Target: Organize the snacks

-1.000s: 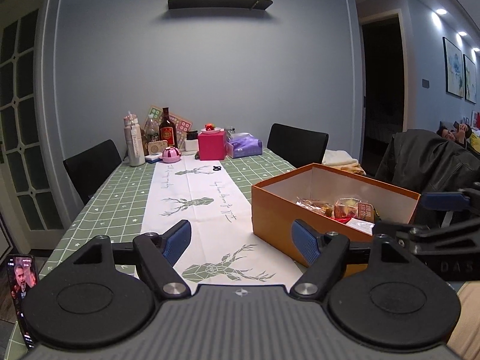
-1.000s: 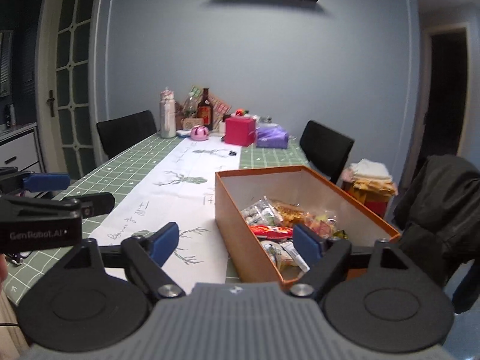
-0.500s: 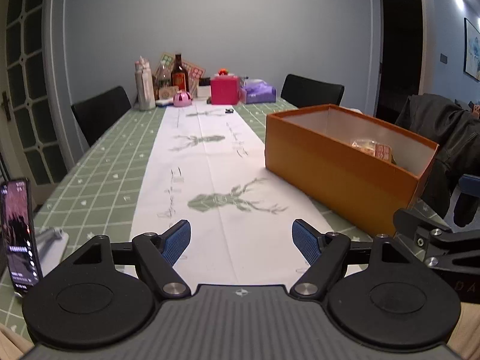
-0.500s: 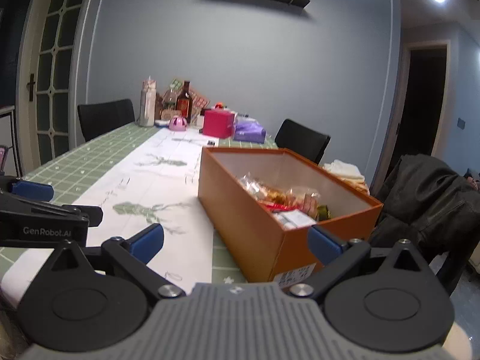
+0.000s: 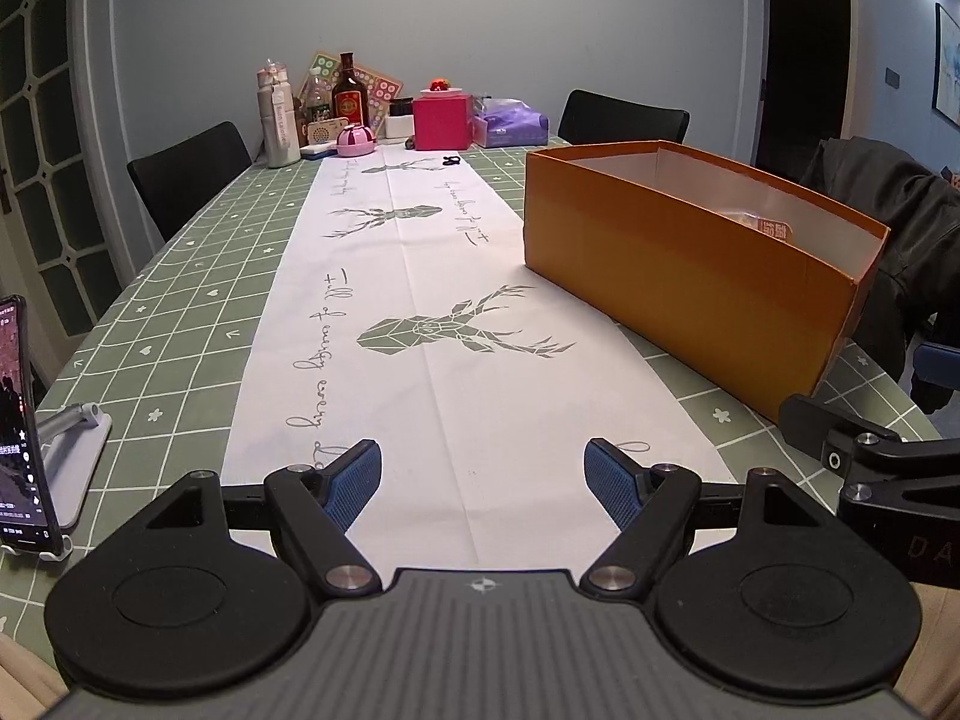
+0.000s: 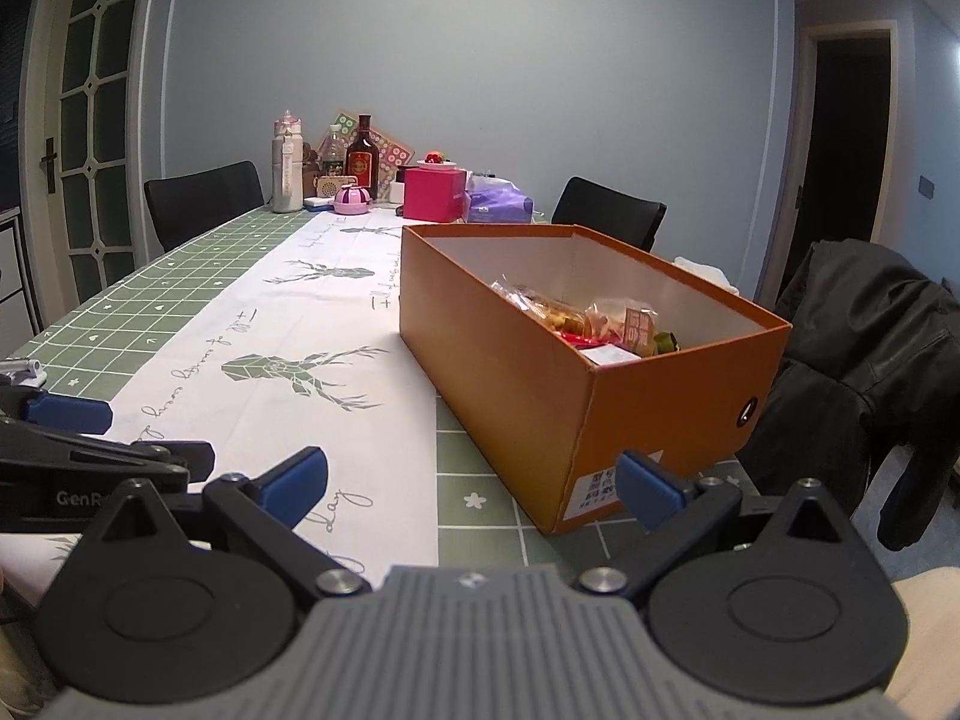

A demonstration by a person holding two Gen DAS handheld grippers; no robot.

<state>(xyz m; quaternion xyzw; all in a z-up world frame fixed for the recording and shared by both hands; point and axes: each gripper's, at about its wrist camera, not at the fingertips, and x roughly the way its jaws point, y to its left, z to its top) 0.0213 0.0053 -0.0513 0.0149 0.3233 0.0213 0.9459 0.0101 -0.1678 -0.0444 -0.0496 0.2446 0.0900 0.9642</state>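
Note:
An open orange cardboard box stands on the green checked tablecloth, to the right of the white deer-print runner. Several wrapped snacks lie inside it at its near end; in the left wrist view only one packet shows over the box wall. My left gripper hangs open low over the runner, with nothing between its fingers. My right gripper is open wide just short of the box's near corner, also with nothing in it. Each gripper shows at the edge of the other's view.
A phone on a stand sits at the left table edge. Bottles, a pink box and a purple tissue pack crowd the far end. Black chairs flank the table, and a dark jacket hangs right of the box.
Both grippers have sunk toward the table and now sit low over its near end. The right gripper's jaws have spread wider. The box looms larger in both views.

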